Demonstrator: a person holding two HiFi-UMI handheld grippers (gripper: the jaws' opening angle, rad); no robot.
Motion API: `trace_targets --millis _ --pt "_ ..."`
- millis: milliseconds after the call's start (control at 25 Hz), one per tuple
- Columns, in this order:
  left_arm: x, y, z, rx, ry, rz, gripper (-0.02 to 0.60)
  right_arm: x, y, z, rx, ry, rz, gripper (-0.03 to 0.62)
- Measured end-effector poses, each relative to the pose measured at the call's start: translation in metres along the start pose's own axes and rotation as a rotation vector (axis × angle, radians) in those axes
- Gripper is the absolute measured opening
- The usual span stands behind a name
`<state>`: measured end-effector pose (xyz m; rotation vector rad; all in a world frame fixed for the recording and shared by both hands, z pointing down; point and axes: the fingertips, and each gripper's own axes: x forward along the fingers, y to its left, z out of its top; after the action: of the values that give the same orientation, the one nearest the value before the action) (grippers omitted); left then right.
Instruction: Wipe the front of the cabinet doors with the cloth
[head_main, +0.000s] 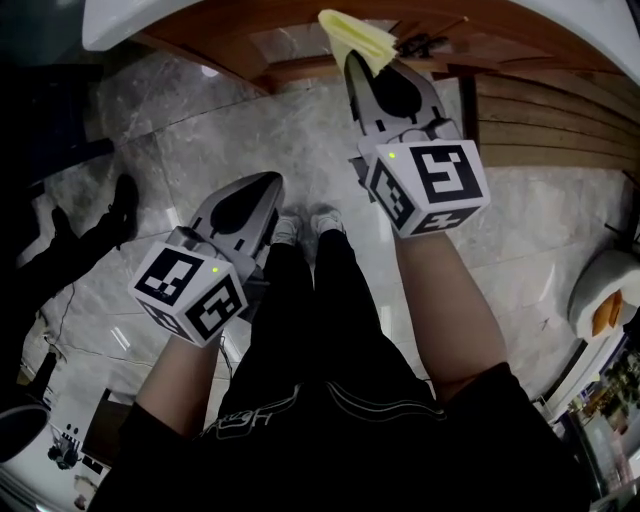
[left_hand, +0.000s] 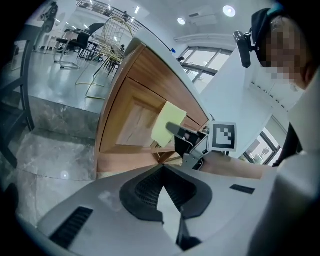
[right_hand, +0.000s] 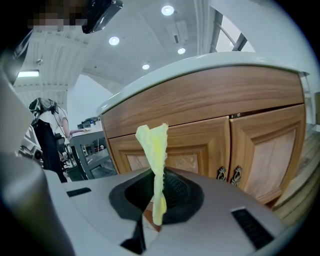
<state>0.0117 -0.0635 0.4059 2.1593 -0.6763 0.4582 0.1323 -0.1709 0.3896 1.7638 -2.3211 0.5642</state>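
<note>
One risk we see: our right tool (right_hand: 157, 176) is clamped on just a narrow fold of the yellow cloth (right_hand: 154, 142), held near the cabinet doors (right_hand: 197, 142), so rubbing could drag it loose, while our left tool (left_hand: 162, 171), jaws together on nothing, hangs well back.

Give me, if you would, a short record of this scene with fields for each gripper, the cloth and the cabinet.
left gripper: shut, empty, held low over the marble floor
right gripper: shut on the yellow cloth, raised toward the cabinet doors
yellow cloth: pinched upright, its top sticking out past the jaws
cabinet doors: wooden, panelled, two dark handles at the seam
contact: cannot tell whether cloth touches wood
</note>
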Motion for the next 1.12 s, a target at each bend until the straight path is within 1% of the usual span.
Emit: trace_targets --millis 80,200,360,480,920,1000,1120 --pt "0.004 -0.001 -0.004 -0.007 0.011 0.003 0.006 -0.005 -0.008 0.001 0.004 -0.007 -0.014 0.041" --pt "0.010 -0.006 -0.008 0.003 0.025 0.005 0.006 -0.014 -0.024 0.001 0.012 -0.011 -0.040 0.041" --pt "0.018 -0.011 -0.016 -0.004 0.043 -0.011 0.006 -0.025 -0.045 0.002 0.015 -0.018 -0.076 0.041" --pt "0.022 -0.016 -0.017 0.006 0.051 -0.019 0.006 -0.033 -0.062 0.007 0.013 -0.032 -0.111 0.041" --pt "0.032 -0.034 -0.023 0.038 0.088 -0.075 0.006 -0.058 -0.112 0.006 0.082 -0.053 -0.213 0.041" --pt "0.032 -0.036 -0.023 0.033 0.088 -0.079 0.006 -0.062 -0.118 0.005 0.082 -0.054 -0.228 0.041" --pt "0.031 -0.036 -0.024 0.032 0.089 -0.078 0.006 -0.067 -0.120 0.006 0.049 -0.049 -0.237 0.041"
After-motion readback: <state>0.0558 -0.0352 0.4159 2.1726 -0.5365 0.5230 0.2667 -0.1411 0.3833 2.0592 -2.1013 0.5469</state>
